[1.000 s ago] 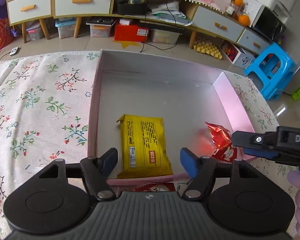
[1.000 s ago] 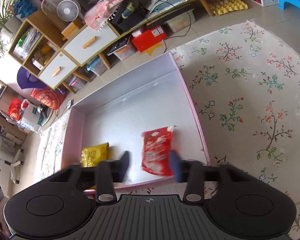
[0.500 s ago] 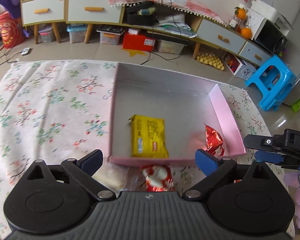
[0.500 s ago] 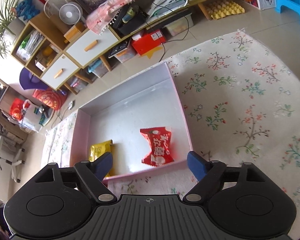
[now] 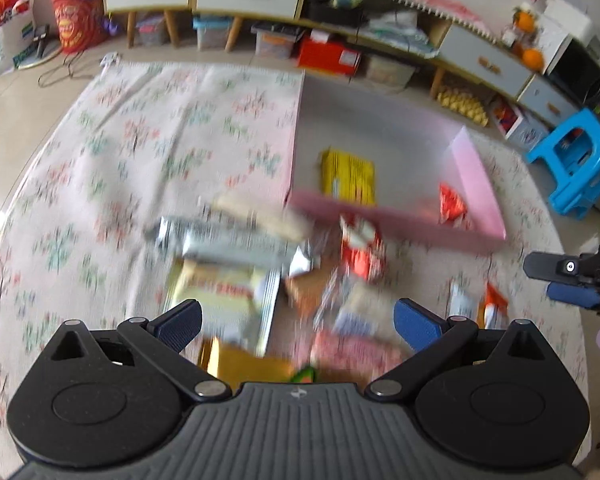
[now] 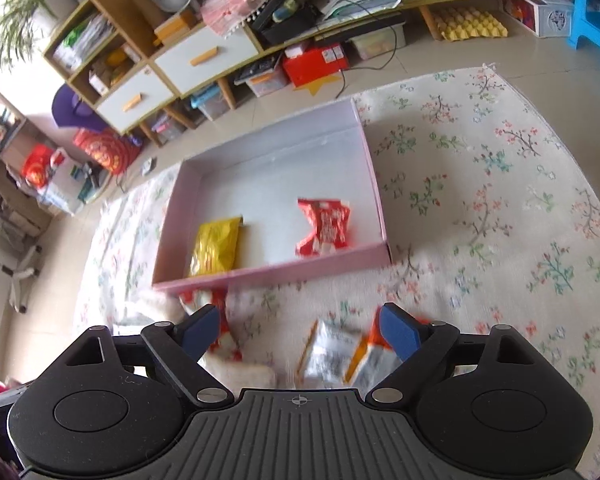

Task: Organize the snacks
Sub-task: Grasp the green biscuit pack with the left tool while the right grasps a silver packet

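While both grippers, left (image 5: 296, 322) and right (image 6: 300, 326), are gaping wide and holding nothing, the yellow pack (image 6: 216, 246) is lying in the box (image 6: 374, 184), long axis pointing to its far wall; the red pack (image 6: 324, 226) is lying beside it.

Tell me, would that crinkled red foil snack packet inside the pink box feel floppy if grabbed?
Probably. The crinkled red foil snack packet looks creased and pinched at one end, so it should bend easily. It seems thin and light for its size. Its glossy film may slip between fingers.
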`<act>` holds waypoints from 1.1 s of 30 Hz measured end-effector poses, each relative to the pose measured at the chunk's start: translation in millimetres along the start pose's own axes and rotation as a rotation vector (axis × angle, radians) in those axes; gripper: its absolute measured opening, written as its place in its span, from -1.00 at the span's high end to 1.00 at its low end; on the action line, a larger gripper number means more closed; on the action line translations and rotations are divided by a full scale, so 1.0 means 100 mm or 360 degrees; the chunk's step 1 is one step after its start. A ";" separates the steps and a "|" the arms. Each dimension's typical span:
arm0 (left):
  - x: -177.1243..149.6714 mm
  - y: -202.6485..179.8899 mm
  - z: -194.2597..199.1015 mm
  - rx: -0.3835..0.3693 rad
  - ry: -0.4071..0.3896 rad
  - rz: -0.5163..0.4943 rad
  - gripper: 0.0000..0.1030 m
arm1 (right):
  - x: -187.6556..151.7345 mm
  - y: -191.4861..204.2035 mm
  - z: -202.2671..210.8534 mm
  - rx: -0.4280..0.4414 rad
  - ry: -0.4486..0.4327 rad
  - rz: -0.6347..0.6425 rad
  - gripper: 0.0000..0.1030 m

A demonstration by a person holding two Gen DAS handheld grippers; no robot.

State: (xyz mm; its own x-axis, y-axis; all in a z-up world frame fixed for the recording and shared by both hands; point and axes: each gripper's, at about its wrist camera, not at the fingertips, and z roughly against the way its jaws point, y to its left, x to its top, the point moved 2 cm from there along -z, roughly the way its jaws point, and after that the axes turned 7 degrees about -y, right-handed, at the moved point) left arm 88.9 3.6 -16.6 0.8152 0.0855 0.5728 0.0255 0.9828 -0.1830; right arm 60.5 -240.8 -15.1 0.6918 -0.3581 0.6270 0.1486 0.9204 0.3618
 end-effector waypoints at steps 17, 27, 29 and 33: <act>-0.70 -0.07 -0.07 -0.0011 0.0146 0.0394 -0.70 | -0.63 0.01 -0.26 -0.0110 0.0306 0.0150 -0.73; -0.79 0.02 -0.07 -0.0032 0.0140 0.0419 -0.06 | -0.81 0.17 -0.44 -0.0198 0.0319 0.0317 -0.52; -0.81 0.07 -0.06 -0.0069 0.0151 0.0416 -0.04 | -0.84 0.20 -0.48 -0.0208 0.0334 0.0340 -0.31; -0.84 0.16 0.00 -0.0108 0.0151 0.0367 0.10 | -0.88 0.29 -0.50 -0.0280 0.0297 0.0422 0.14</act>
State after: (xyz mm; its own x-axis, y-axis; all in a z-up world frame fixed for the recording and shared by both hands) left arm 20.7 12.3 -68.1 0.8547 0.2869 0.4327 -0.1308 0.9256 -0.3552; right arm 39.1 -175.1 -94.2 0.8372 -0.0839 0.5404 0.0551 0.9961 0.0693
